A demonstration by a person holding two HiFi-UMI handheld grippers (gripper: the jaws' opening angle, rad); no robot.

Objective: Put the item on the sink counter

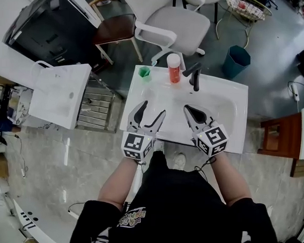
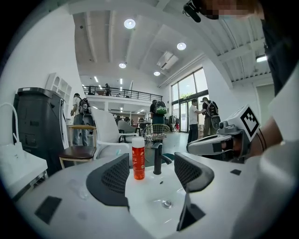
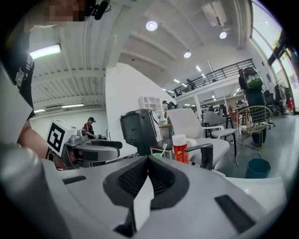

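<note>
Head view: green cup [image 1: 144,73] sits at the 11 o'clock corner of the desk [image 1: 228,91]. Left gripper [image 1: 153,108] has its fingers released and empty. Orange bottle [image 1: 173,69] stands upright at 12 o'clock, just beside the black faucet [image 1: 195,77], and is likely already placed. Right gripper [image 1: 188,109] has its fingers clenched on nothing. Best to retreat toward 6 o'clock, clear of the bottle.

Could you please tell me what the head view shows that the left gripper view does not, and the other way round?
Only the head view shows the green cup on the far left corner of the sink, and the left claw with its marker cube. Only the left gripper view shows the ceiling lights and people standing in the background. Both show the orange bottle, the black faucet and the right claw.
</note>
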